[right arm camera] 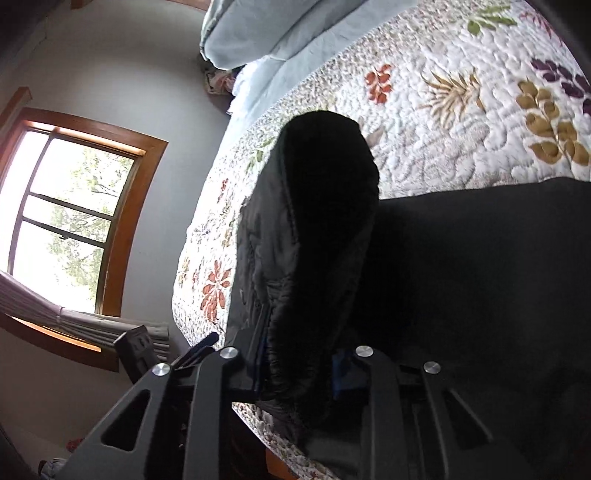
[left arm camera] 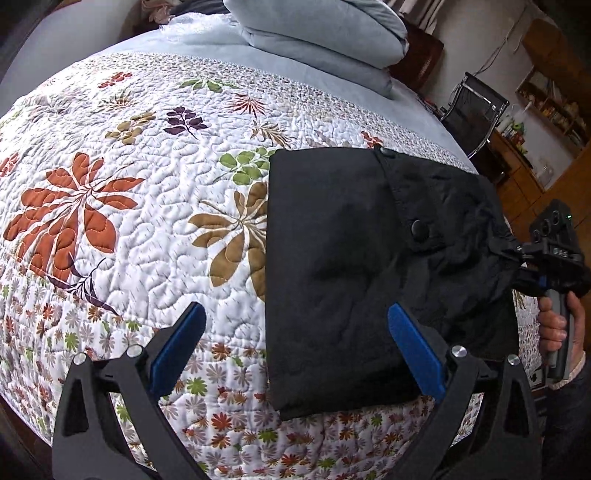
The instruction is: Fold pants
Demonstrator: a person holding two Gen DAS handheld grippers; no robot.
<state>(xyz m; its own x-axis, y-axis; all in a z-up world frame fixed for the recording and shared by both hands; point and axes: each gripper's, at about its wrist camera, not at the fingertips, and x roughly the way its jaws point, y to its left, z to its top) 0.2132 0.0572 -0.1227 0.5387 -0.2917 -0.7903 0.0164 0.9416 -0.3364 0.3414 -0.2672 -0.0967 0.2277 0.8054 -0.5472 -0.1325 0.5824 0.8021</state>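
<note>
So the bed (left arm camera: 110,229) has a white quilted cover with leaf and flower prints. Black pants (left arm camera: 351,266), folded up, lie near its edge, and light blue folded bedding (left arm camera: 317,33) sits stacked at the far end.

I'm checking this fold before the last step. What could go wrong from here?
The right gripper pinches only the bunched edge of the black pants, so the cloth may slip free mid-fold. The left gripper is open and holds nothing, so a pull could drag the folded stack out of shape. The pants lie near the quilt edge and might slide off.
</note>
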